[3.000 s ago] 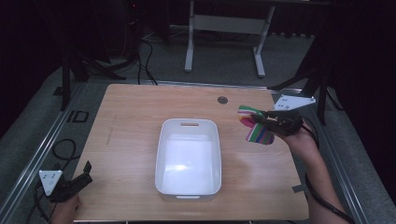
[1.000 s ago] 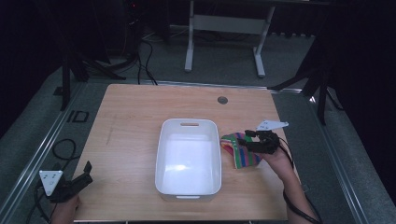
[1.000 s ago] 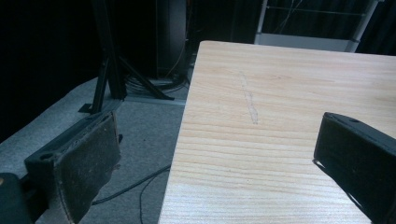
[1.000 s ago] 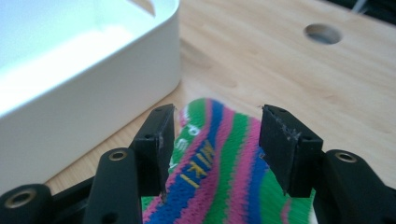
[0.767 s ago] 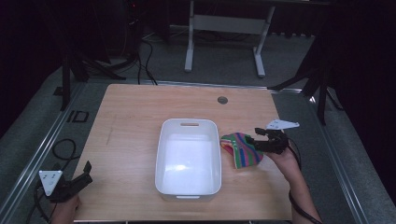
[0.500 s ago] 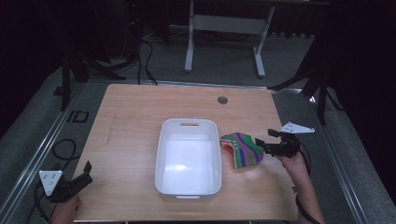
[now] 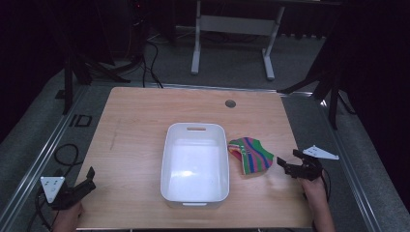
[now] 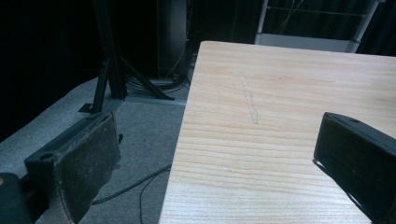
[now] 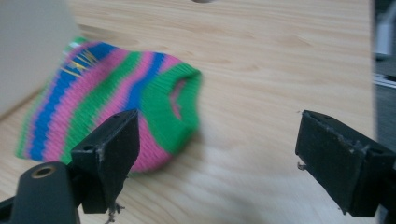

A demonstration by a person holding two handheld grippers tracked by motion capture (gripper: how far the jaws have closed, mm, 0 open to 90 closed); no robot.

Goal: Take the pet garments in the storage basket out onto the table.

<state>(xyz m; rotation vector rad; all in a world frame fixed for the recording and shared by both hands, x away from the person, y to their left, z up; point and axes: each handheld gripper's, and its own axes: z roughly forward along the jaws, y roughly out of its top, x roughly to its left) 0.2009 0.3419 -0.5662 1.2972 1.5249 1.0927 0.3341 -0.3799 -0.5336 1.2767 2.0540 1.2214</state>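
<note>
Striped knit piece (image 7: 251, 155) lies flat on the desk (image 7: 140, 121), touching the right wall of the white bin (image 7: 195, 130), toward the desk's right edge. Your right claw (image 7: 289, 167) has just been opening, nothing between the jaws, just beside the fabric. Left claw (image 7: 83, 182) idles open at the near-left corner. Regrip deep on the green cuff (image 9: 175, 100), pinch both layers, lift clear of the bin rim.

Right tongs (image 7: 286, 163) gape, jaws just opened; left tongs (image 7: 87, 180) gape, low.
</note>
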